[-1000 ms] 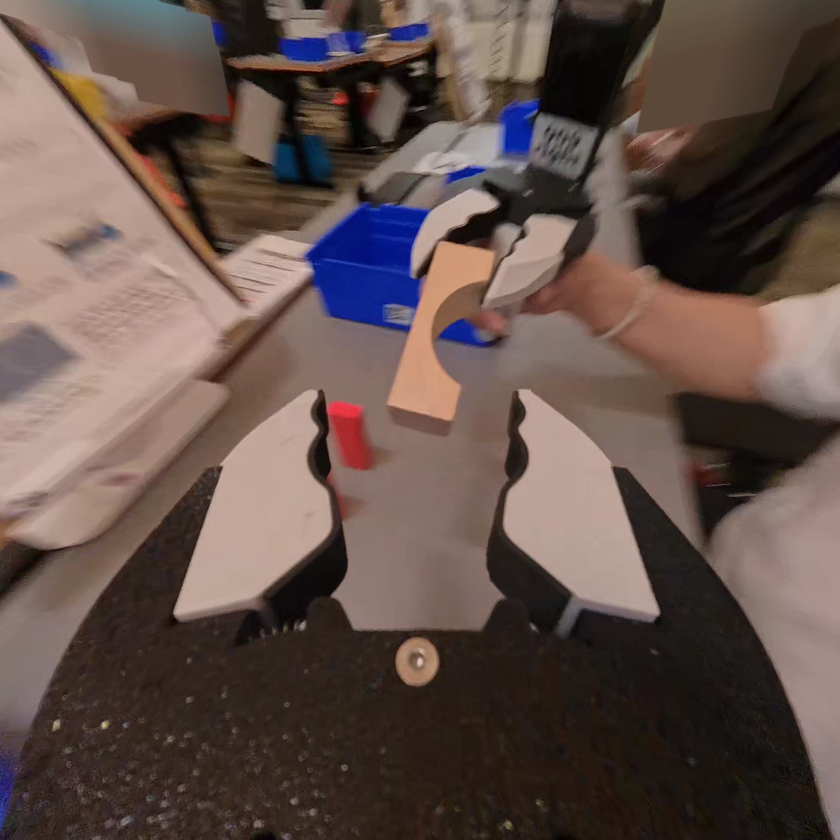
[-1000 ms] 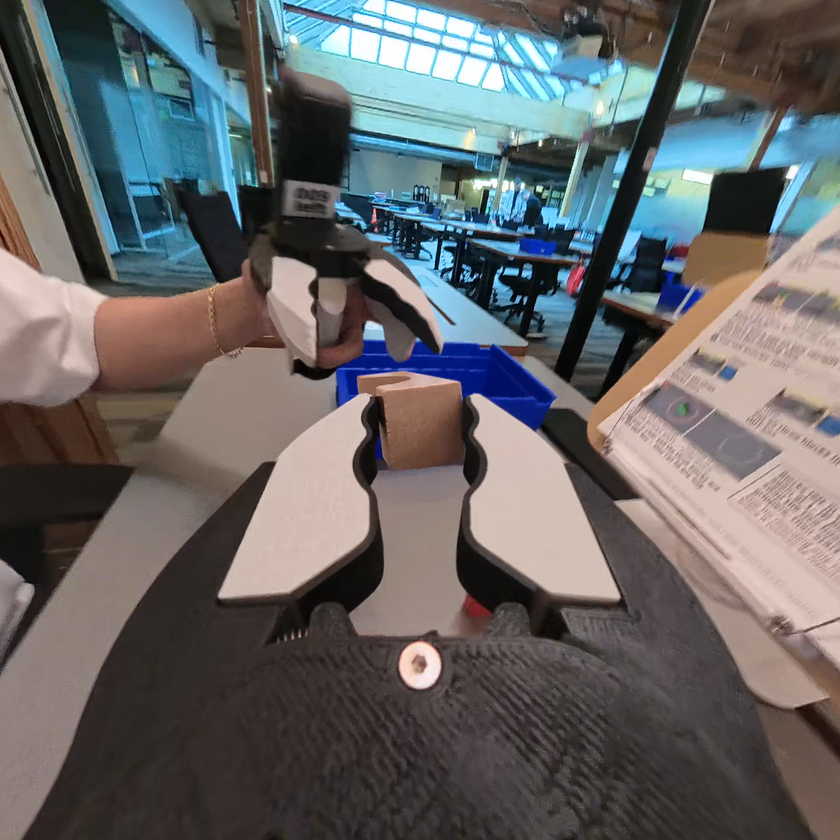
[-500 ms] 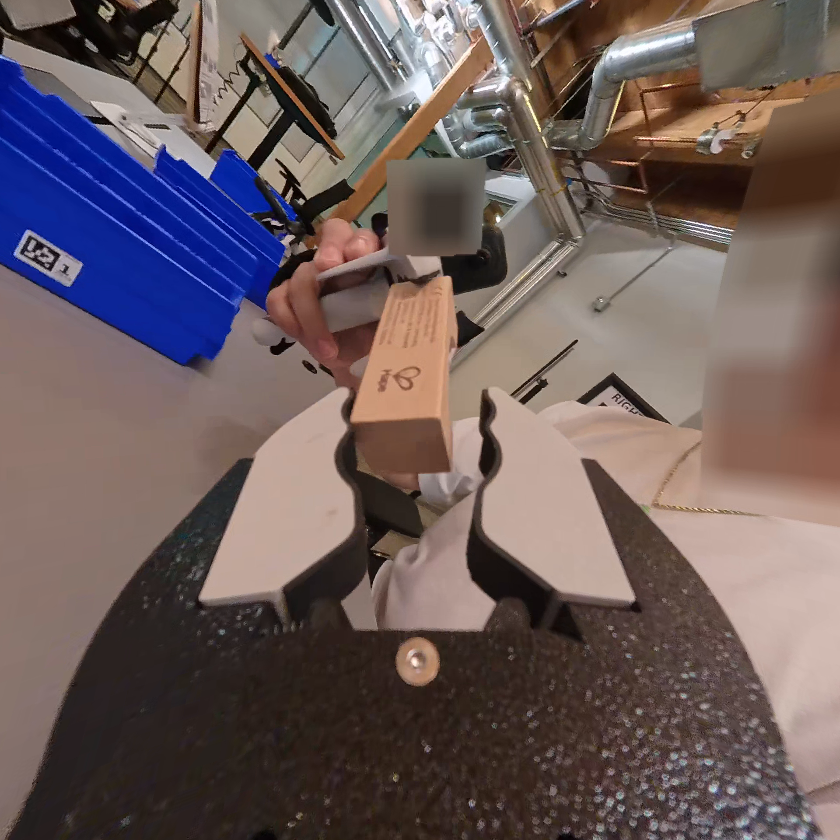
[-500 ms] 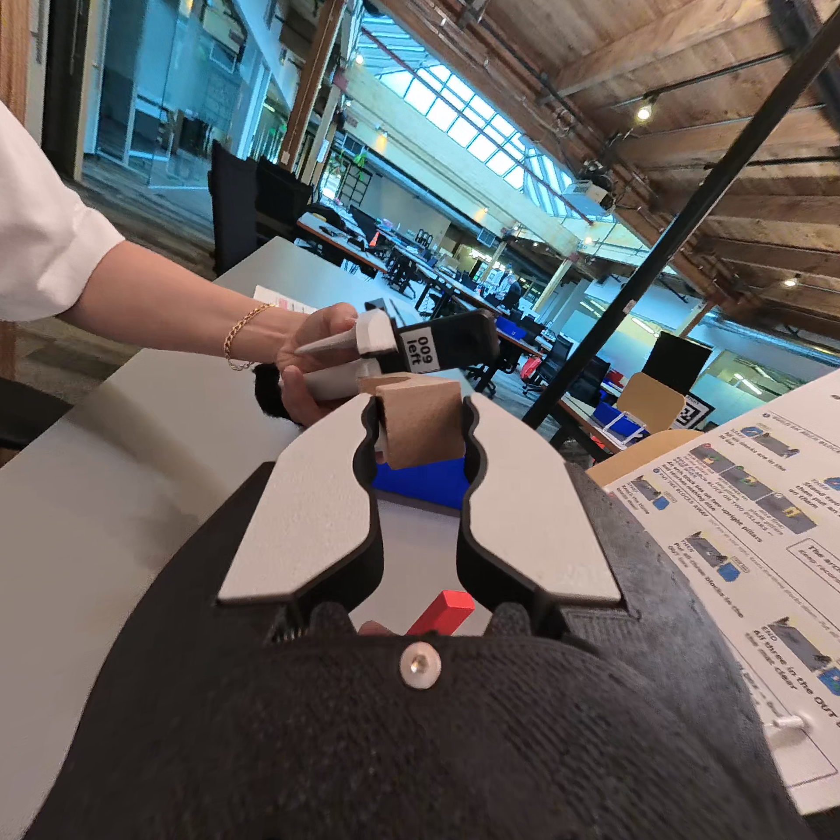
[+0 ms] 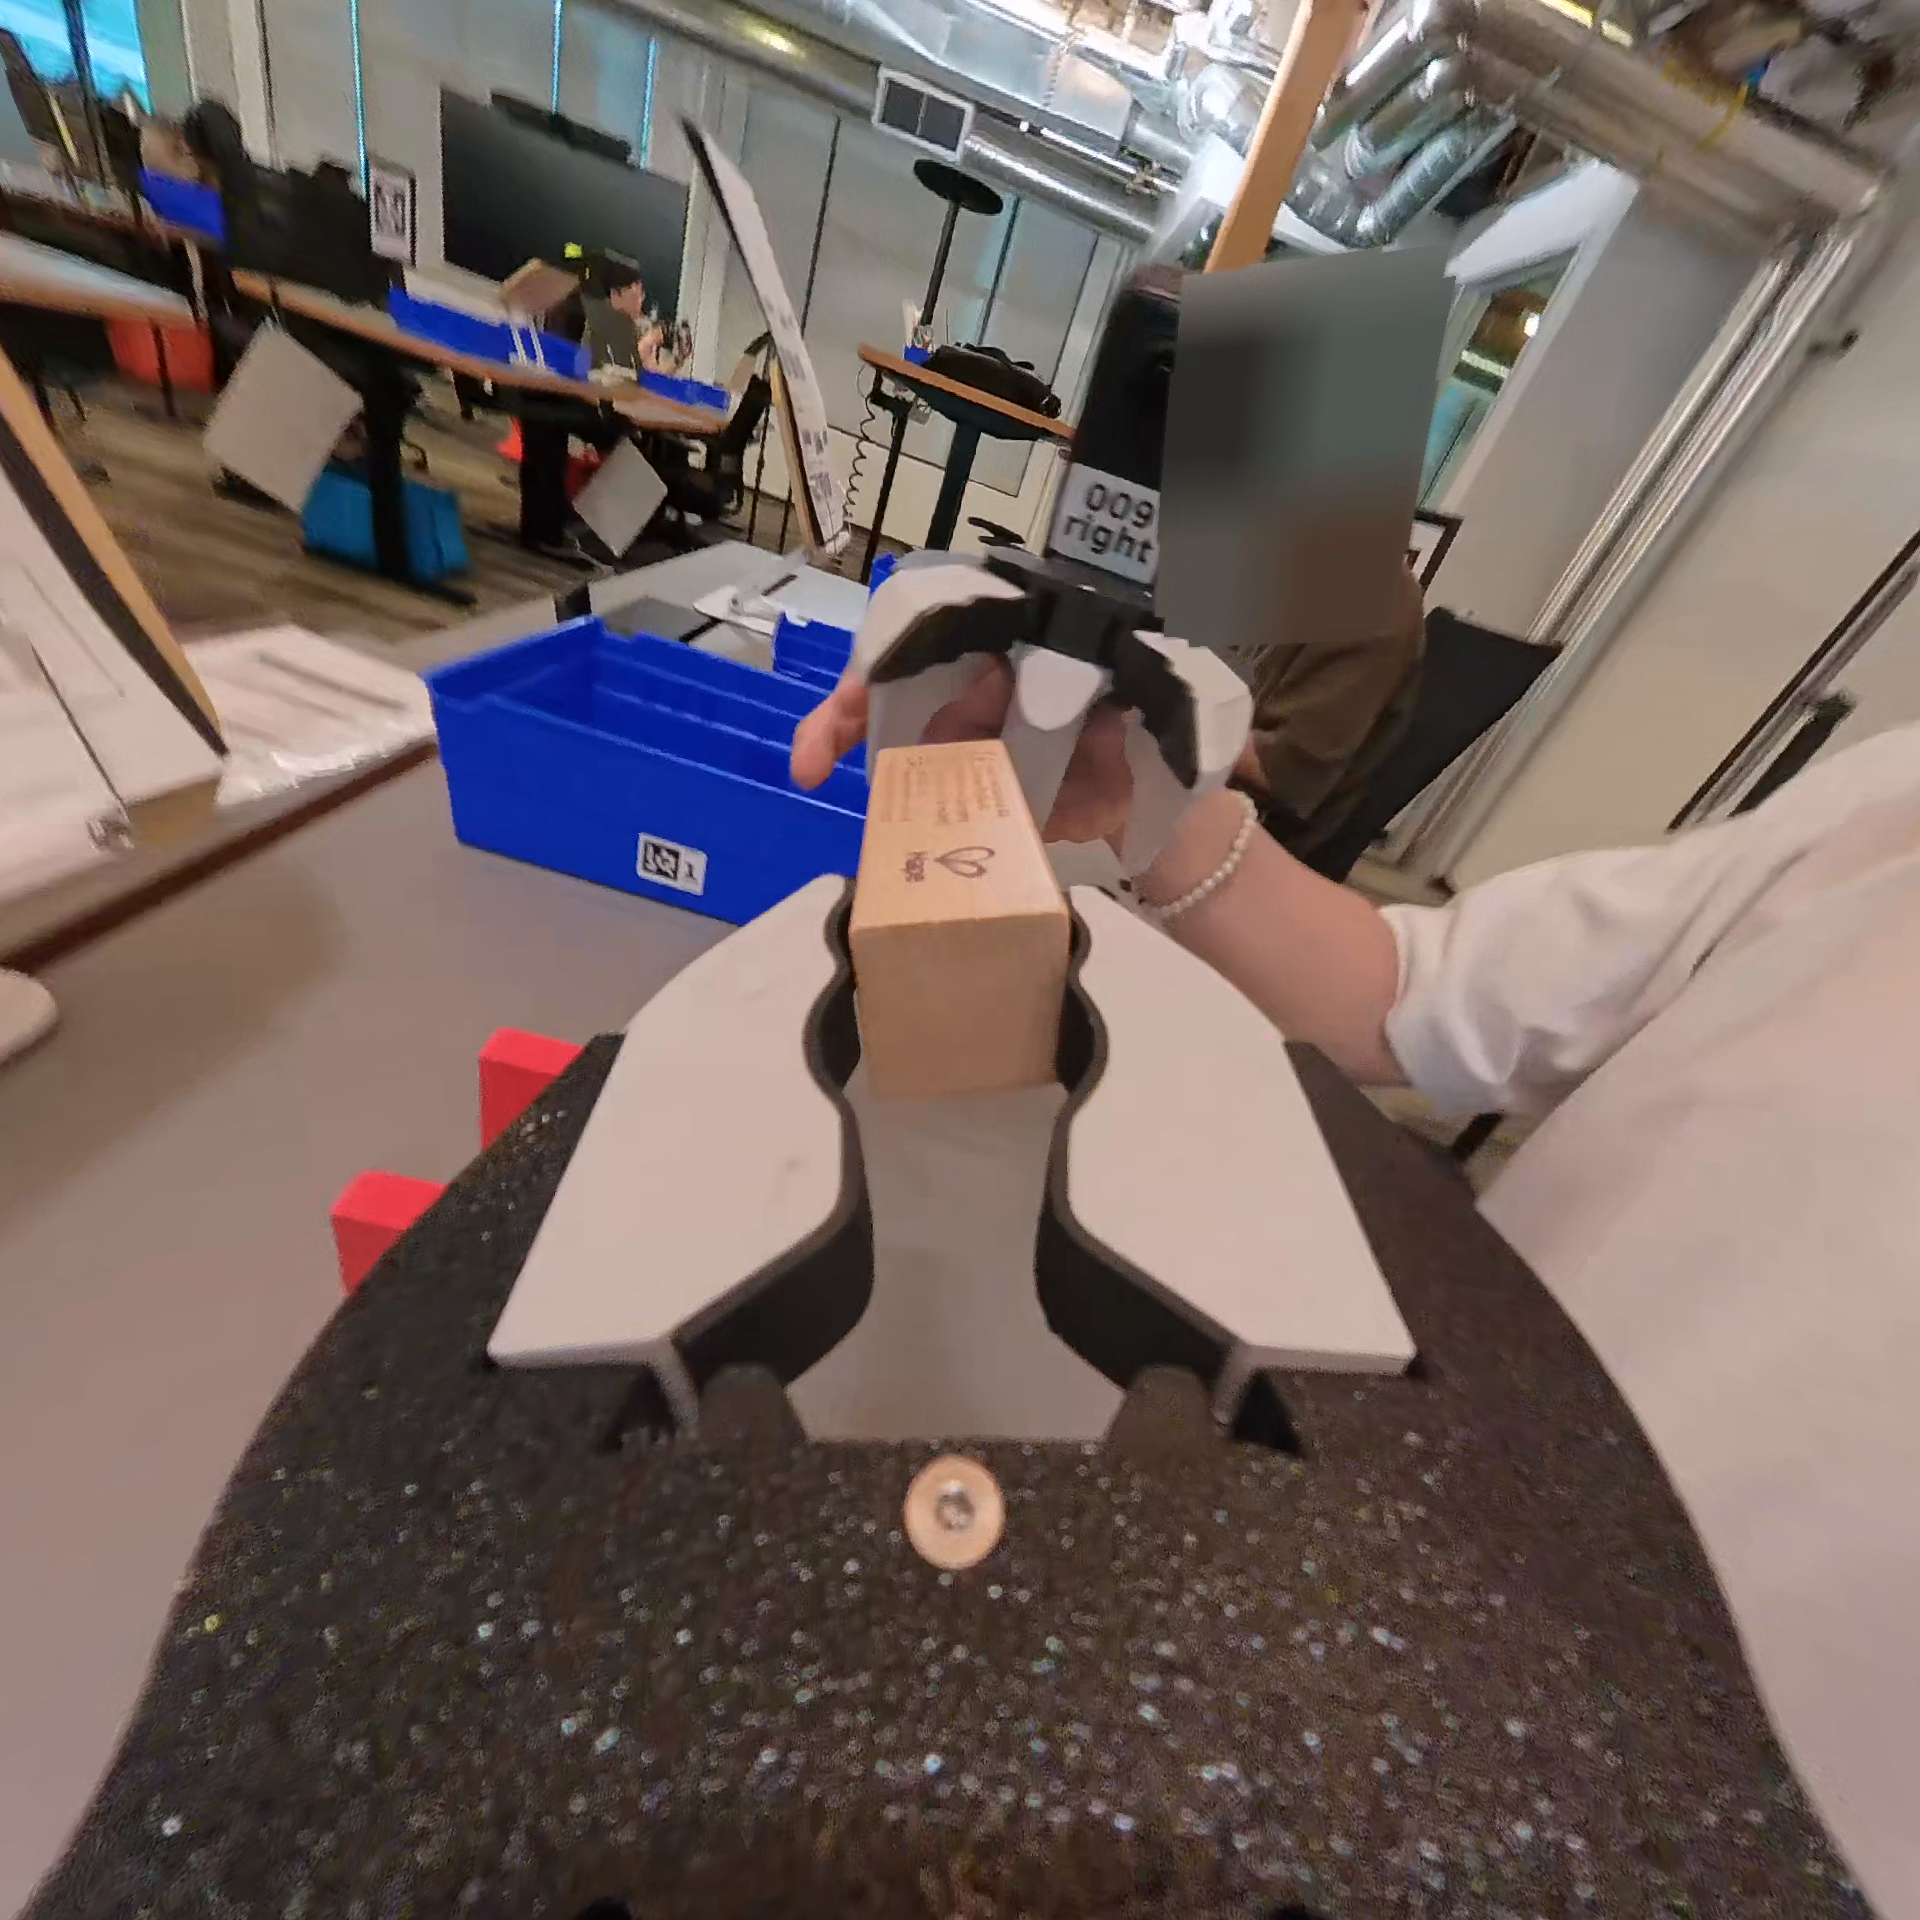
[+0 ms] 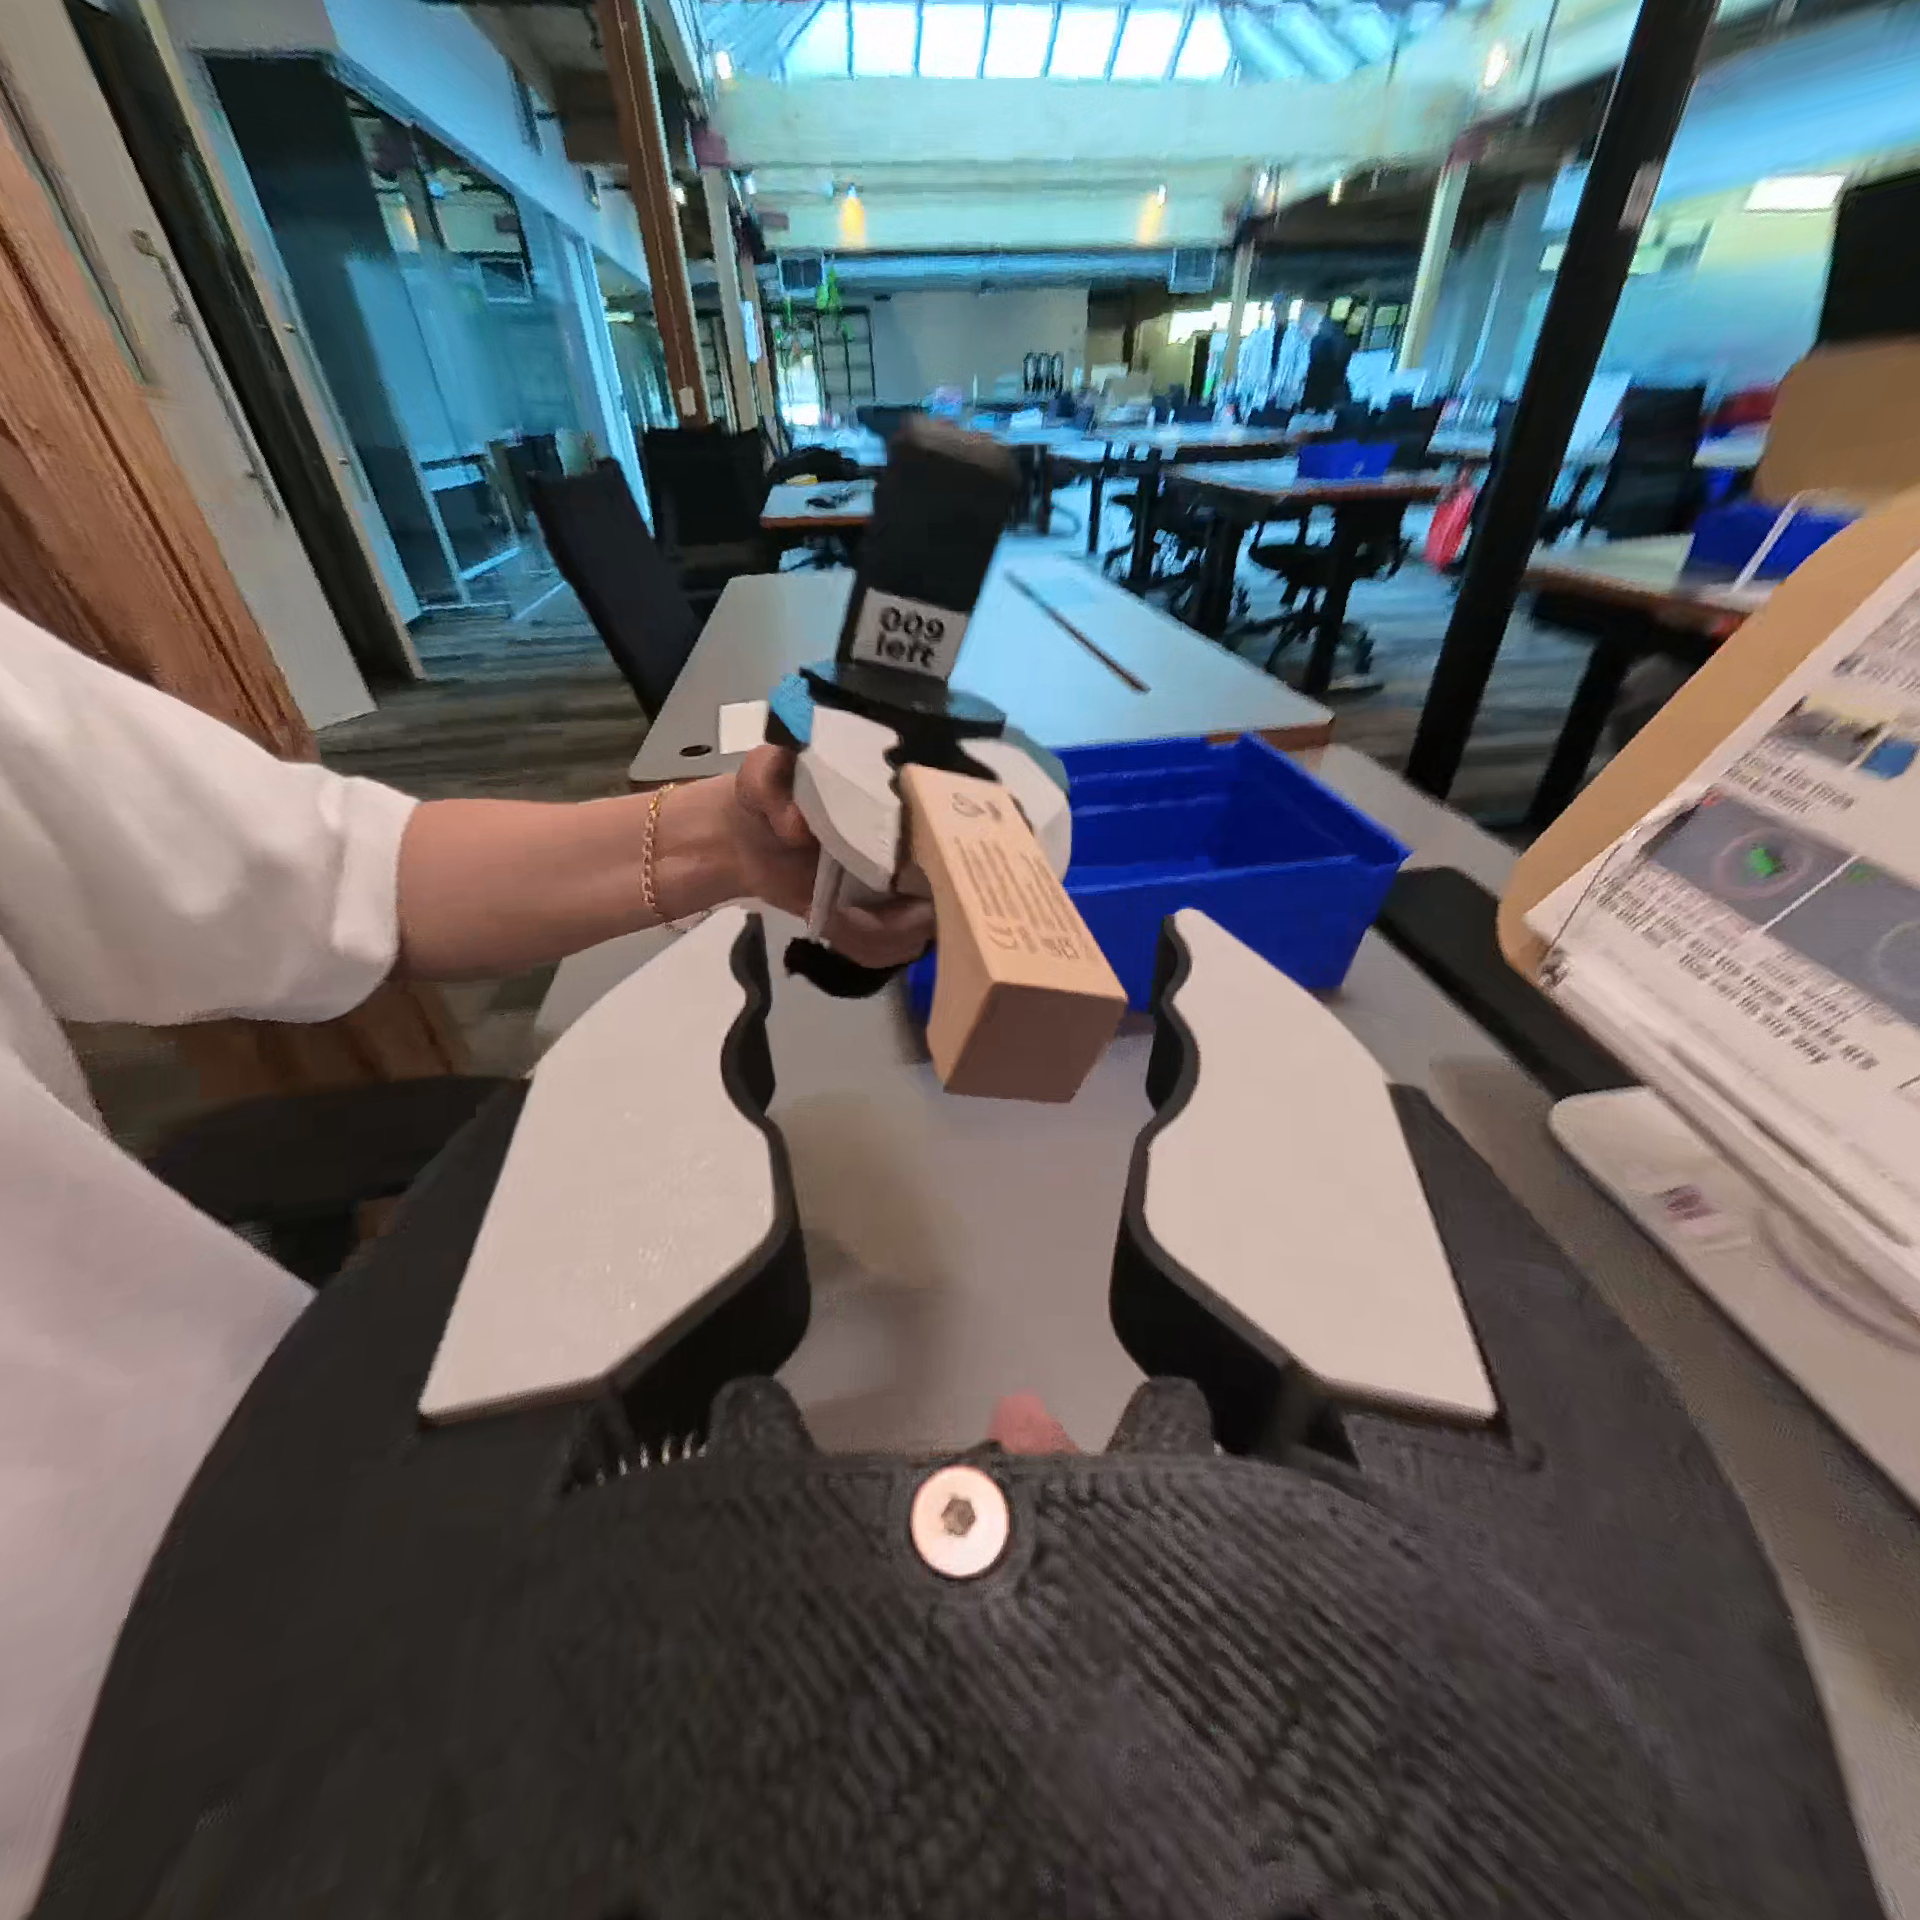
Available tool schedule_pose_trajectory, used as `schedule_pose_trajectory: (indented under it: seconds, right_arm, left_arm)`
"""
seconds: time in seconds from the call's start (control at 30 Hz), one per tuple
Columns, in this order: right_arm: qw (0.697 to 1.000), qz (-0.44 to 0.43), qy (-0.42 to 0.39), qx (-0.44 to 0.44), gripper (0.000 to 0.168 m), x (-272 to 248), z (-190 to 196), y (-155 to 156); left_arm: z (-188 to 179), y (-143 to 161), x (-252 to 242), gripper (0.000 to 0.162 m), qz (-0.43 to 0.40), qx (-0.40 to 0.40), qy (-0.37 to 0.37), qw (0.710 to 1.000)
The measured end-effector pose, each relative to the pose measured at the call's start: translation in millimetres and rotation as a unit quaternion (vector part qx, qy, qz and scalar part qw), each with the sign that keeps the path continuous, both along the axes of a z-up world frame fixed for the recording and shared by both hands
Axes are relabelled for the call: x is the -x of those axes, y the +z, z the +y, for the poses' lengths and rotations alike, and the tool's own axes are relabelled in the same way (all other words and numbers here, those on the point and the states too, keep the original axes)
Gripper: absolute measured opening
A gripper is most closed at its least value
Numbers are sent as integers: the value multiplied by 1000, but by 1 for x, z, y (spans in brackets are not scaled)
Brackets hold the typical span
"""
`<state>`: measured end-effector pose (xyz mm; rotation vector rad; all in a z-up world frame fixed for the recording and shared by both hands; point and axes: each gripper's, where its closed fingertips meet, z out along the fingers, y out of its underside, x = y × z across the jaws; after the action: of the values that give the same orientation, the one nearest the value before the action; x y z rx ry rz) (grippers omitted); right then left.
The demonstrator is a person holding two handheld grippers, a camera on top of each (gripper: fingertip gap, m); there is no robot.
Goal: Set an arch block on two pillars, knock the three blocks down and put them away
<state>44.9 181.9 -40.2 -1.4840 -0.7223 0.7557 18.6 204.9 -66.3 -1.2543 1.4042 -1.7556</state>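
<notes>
While the left gripper (image 5: 958, 977) clamps the printed wooden block (image 5: 958, 925) lengthwise toward the right gripper (image 6: 961, 1003), that one's fingers (image 6: 644, 1143) gape.

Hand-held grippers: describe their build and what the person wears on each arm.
Each hand-held gripper, left and right, has two pale grey, wavy-edged fingers with black inner pads, a black speckled body with a silver screw, and a black labelled handle. White sleeves; gold chain bracelet left, pearl bracelet right.

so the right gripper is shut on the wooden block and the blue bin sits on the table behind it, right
Not quite: the left gripper is shut on the wooden block, as the left wrist view shows. In the right wrist view the right gripper is open. The blue bin does sit on the table behind.
</notes>
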Motion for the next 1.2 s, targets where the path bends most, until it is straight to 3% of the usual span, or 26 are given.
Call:
schedule_pose_trajectory:
  seconds: [0.17,0.23,0.73,1.2]
  right_arm:
    - [999,6,20,30,68,9,10,0]
    - [999,-3,29,27,52,11,9,-2]
    - [985,-151,53,64,53,20,5,-31]
    - [934,-329,96,99,33,21,1,-57]
  left_arm:
    - [-10,5,1,35,-50,-85,2,995]
    - [-12,6,2,35,-61,-86,-2,994]
    - [-22,-15,-1,35,-30,-159,-20,987]
    - [-25,-29,-6,35,-1,-203,-18,979]
